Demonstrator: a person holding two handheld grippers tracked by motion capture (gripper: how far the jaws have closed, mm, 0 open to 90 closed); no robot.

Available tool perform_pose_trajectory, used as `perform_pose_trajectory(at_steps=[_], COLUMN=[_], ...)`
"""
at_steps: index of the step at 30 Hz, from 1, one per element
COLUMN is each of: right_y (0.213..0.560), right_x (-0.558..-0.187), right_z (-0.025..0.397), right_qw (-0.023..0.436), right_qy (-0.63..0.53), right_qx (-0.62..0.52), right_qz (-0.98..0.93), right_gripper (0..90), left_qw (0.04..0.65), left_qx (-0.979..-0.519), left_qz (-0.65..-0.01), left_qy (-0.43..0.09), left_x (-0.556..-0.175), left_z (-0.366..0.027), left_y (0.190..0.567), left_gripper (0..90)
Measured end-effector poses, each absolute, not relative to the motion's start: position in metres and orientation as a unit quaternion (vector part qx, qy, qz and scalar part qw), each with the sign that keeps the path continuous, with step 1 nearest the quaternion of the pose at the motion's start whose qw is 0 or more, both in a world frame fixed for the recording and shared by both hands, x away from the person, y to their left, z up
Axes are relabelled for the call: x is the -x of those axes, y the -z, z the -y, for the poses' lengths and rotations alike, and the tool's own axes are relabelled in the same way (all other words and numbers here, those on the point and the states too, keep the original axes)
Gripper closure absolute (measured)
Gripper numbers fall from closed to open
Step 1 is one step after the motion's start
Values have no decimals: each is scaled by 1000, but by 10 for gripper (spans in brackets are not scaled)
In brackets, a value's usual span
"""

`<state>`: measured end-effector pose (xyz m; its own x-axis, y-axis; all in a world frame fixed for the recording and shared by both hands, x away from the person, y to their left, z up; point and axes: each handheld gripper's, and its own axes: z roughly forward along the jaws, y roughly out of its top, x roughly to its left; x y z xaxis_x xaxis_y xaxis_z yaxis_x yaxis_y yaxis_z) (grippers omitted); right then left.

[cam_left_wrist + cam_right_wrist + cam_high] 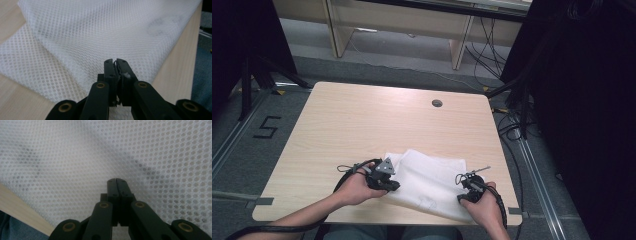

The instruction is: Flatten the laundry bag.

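1. Fingers (110, 67) of the left gripper (115, 61) are pressed together, with a thin sliver of white material caught between the tips; they seem to pinch the near left edge of the white mesh cloth (105, 32).
2. From the high view, the left gripper (393, 186) sits at the cloth's (432, 180) left near side, held in the person's left hand (354, 189).
3. White mesh cloth lies folded on the near middle part of the light wooden worktop (362, 120), one layer over another, its near edge close to the worktop's front rim.
4. A faint grey mark (161, 26) shows through the mesh toward the cloth's near side.
5. At the cloth's right near corner, the right gripper (460, 198) rests in the person's right hand (484, 207).
6. Right gripper (116, 180) fingers (123, 188) are closed flat against each other over the mesh cloth (100, 150); whether any fabric is caught between them cannot be told.
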<state>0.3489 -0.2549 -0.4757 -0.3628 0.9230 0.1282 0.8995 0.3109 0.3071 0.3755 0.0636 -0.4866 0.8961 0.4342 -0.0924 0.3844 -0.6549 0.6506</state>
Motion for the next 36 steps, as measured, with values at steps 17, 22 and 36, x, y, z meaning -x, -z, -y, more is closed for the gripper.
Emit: perform_pose_trajectory(at_steps=[17, 22, 36], right_y=[478, 480, 482], right_x=[-398, -417, -455], right_z=[200, 184, 148], right_qw=[65, 72, 87], right_qy=[-157, -175, -187], right_qx=[-534, -516, -502], right_qz=[-828, -835, -840], right_gripper=[900, 900, 900], left_qw=[279, 274, 273], left_qx=[-921, -918, -897], left_qz=[-263, -276, -328], left_qy=[-67, -80, -116], left_x=[-397, -406, -425], left_z=[-104, -122, -149], left_y=[493, 493, 496], left_gripper=[884, 886, 889])
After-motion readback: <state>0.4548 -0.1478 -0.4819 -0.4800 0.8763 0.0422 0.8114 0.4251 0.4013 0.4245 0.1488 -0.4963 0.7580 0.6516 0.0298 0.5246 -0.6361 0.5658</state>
